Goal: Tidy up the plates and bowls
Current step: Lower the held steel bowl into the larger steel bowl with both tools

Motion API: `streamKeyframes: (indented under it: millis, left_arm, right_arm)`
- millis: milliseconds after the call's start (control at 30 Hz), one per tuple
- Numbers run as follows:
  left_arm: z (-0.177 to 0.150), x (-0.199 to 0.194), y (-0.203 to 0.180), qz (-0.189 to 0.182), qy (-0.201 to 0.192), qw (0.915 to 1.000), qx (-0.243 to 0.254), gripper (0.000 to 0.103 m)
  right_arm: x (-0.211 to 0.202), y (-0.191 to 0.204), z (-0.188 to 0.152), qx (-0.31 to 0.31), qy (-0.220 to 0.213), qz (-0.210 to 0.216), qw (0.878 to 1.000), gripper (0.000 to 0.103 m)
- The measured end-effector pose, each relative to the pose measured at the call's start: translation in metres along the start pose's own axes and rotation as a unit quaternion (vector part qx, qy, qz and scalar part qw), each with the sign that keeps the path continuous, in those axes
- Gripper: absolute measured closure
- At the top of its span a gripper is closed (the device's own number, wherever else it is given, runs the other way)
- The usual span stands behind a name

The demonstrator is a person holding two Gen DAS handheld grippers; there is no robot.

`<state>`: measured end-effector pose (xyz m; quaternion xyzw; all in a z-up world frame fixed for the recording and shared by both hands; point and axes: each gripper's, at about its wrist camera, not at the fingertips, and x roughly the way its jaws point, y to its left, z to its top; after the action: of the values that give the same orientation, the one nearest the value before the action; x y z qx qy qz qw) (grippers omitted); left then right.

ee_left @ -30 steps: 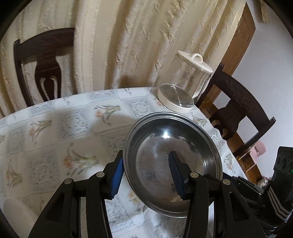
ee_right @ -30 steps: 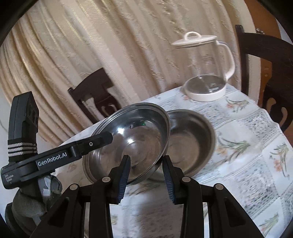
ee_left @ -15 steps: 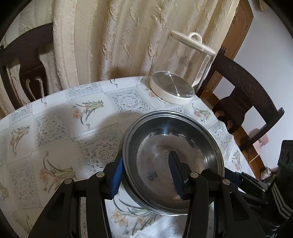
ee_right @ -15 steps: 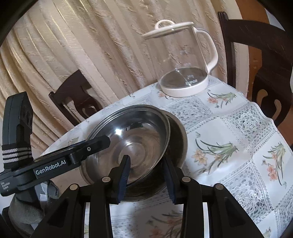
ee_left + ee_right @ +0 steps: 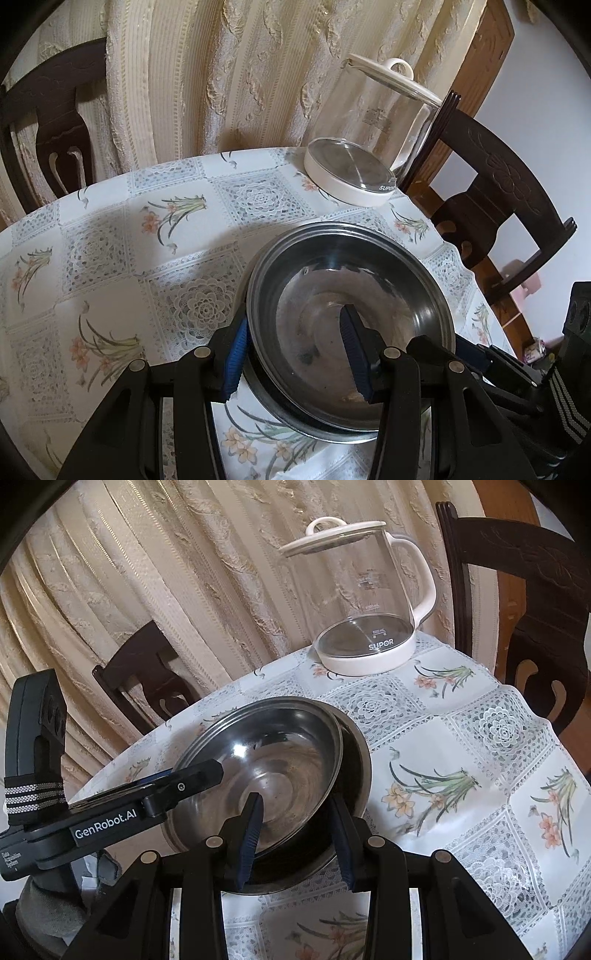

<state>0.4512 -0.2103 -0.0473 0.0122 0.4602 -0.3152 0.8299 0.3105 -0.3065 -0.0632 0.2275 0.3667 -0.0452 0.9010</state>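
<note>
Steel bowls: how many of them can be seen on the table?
2. The upper bowl sits tilted inside the lower bowl, near the table's middle, before the glass kettle. More underneath could be hidden.

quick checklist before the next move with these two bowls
1. Upper bowl centred in lower bowl: not ok, it sits off to one side.
2. Left gripper jaws straddle the upper bowl's rim: ok.
3. Right gripper jaws straddle the same rim: ok.
4. Jaws actually clamping: cannot tell.
5. Kettle apart from the bowls: ok.
6. Stack's near edge fully on table: cannot tell, hidden.
</note>
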Motion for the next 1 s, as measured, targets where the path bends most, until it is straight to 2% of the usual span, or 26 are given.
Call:
streamKeyframes:
  millis: [200, 367, 667, 933, 1000]
  left_arm:
    - [0.000, 0.001, 0.001, -0.002, 0.002, 1.0000, -0.003, 0.054]
    - [-0.002, 0.004, 0.003, -0.018, 0.012, 0.9996, -0.020, 0.050]
    - [-0.007, -0.001, 0.008, -0.035, -0.001, 0.9987, -0.037, 0.049]
    - [-0.009, -0.008, 0.009, -0.031, -0.014, 0.9988, -0.035, 0.049]
    - [-0.009, -0.011, 0.009, -0.022, -0.024, 0.9988, -0.036, 0.042]
  right_arm:
    - [-0.001, -0.002, 0.000, 0.006, -0.006, 0.000, 1.000, 0.064]
    - [-0.005, -0.003, -0.002, 0.011, -0.022, -0.001, 1.000, 0.063]
    - [-0.008, -0.002, -0.009, 0.014, -0.056, 0.001, 0.998, 0.058]
    - [-0.009, -0.007, -0.011, 0.020, -0.078, 0.014, 0.997, 0.055]
    - [-0.011, -0.010, -0.011, 0.025, -0.084, 0.014, 0.996, 0.055]
